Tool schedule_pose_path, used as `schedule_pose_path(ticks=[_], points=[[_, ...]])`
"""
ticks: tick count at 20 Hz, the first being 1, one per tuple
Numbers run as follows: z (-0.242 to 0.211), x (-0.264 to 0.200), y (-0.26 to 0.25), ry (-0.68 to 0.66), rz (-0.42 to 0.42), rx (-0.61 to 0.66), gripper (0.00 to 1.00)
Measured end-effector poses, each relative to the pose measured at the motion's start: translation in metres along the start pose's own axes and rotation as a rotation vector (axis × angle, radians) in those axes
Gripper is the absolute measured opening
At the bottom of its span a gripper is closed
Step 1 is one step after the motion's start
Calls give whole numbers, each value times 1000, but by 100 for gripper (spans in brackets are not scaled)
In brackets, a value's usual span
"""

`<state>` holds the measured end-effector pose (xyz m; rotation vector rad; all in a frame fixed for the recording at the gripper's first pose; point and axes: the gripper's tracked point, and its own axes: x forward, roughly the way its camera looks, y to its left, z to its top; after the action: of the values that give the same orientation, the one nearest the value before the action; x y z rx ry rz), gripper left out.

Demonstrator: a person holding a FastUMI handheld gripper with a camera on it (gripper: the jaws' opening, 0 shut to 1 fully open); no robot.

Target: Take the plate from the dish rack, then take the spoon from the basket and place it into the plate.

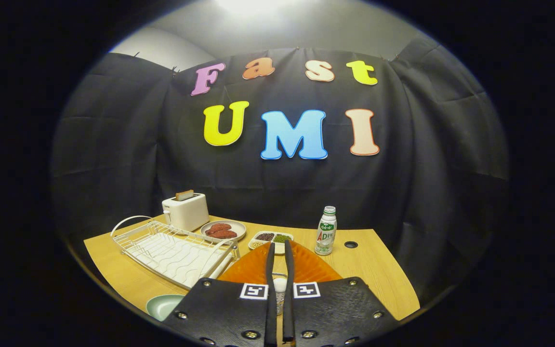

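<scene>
The spoon (280, 284) shows as a small white end standing between the two fingers, near their base, with what looks like the mesh of the basket (280, 305) just under it. The gripper (280, 245) has its fingers drawn close, leaving a narrow gap that the white end nearly fills. I cannot tell whether both fingers press on it or merely stand beside it.

The orange plate (306, 266) lies flat on the wooden table (383, 279), under and just beyond the fingers, so by my reading the plate step is done and the spoon is the step in hand. The wire dish rack (176, 250) sits to the left, touching or nearly touching the plate's left edge.

Farther off stand a toaster (185, 210), a dish of brown food (223, 230), a divided tray (263, 237) and a bottle (325, 231) to the right. A pale green bowl (162, 304) sits near left.

Risks, as I judge them: a hold on so small a tip could slip, letting the spoon drop back or fall short of the plate. Lifting at a slant might also drag the light basket along or tip it, and a wide swing right could knock over the bottle
</scene>
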<state>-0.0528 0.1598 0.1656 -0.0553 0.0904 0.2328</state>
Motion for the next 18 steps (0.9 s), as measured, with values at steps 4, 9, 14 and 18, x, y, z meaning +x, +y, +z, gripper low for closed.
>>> schedule_pose_path(ticks=[4,9,14,18], points=[[32,-25,5,-24,24,-20,5],[45,-44,23,-36,21,12,5],[9,-57,53,39,65,-10,5],[-18,-51,90,98,127,23,5]])
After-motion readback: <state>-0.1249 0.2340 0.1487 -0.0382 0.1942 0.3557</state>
